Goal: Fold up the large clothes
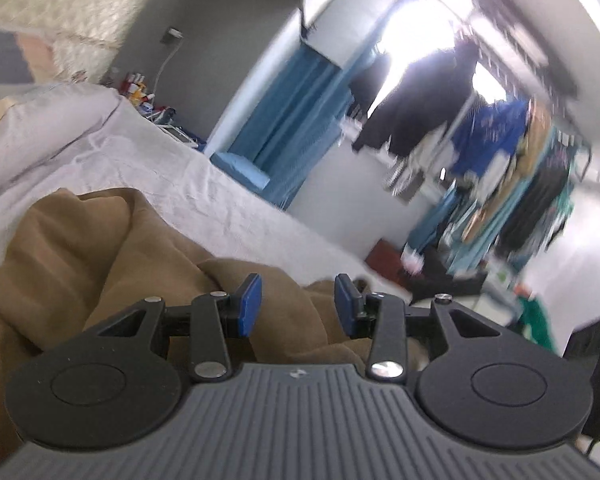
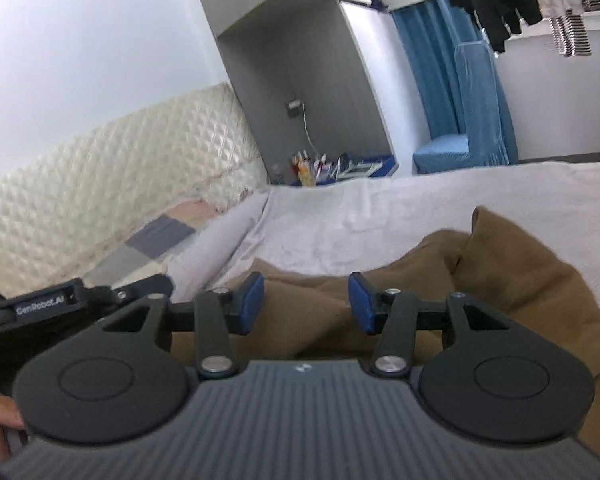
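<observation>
A large brown garment (image 1: 80, 248) lies crumpled on the white bed sheet (image 1: 204, 184). My left gripper (image 1: 298, 306) is open, its blue pads apart, just above the brown cloth and holding nothing. In the right wrist view the same brown garment (image 2: 520, 272) spreads across the sheet (image 2: 380, 220). My right gripper (image 2: 306, 304) is open and empty just above the cloth. The left gripper's body (image 2: 60, 304) shows at the left edge of the right wrist view.
A padded cream headboard (image 2: 120, 168) and pillows (image 2: 220, 236) stand at the bed's head. A blue curtain (image 1: 292, 120) and a rack of hanging clothes (image 1: 500, 152) stand beyond the bed. Bottles and clutter (image 2: 320, 168) sit beside the bed.
</observation>
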A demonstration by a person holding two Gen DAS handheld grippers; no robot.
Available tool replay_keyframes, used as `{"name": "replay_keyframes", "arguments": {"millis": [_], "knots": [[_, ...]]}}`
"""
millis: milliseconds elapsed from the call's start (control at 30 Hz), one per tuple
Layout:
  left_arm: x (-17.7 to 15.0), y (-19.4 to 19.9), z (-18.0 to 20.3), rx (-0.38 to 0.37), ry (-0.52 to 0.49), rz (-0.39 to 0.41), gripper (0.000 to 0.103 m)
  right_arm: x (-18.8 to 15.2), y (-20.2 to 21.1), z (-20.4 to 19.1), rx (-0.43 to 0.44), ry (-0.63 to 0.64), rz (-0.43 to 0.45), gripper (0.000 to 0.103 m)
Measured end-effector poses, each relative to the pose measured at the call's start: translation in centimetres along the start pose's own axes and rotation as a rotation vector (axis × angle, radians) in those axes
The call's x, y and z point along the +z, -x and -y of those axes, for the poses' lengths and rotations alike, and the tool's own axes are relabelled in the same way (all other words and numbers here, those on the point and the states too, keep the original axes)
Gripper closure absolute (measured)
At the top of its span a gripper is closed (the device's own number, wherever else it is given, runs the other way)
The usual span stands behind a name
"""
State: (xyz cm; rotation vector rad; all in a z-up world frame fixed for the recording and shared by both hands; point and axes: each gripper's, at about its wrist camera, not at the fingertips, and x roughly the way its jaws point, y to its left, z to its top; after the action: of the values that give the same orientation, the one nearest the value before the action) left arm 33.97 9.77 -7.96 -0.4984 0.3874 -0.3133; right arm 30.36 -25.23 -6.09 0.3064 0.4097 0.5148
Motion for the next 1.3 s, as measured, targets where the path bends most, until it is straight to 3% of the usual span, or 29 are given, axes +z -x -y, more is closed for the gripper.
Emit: {"name": "replay_keyframes", "arguments": {"millis": [167,333,600,933,1133,1300], "knots": [[-2.0,-3.6,-0.7,0.072,-0.084,-0.114,0.061,-1.4,-1.8,0.5,-0.011,0.023,-0.085,0.072],[-3.9,-5.6,-2.6,0.129,-0.096,-0.191,0.074,-2.9,-2.6,1.0,-0.029,0.037,-0.161,0.073],[-6.4,-8.5,-5.3,0.201,-0.133,-0.281,0.076,-6.5,-5.1,0.5,-0.051,0.096,-0.307,0.076],[-7.2,-9.7,-6.2,0.229,-0.146,-0.286,0.080,-8.1,-6.5,1.1,-0.054,0.129,-0.298,0.076],[-7.2,-8.6,-5.0,0.236,-0.180,-0.257,0.080,-7.9,-6.1,0.9,-0.057,0.126,-0.286,0.076],[-6.9,-6.5,-4.5,0.217,-0.142,-0.220,0.078,-7.7,-4.8,-0.1,-0.083,0.174,-0.249,0.075]]}}
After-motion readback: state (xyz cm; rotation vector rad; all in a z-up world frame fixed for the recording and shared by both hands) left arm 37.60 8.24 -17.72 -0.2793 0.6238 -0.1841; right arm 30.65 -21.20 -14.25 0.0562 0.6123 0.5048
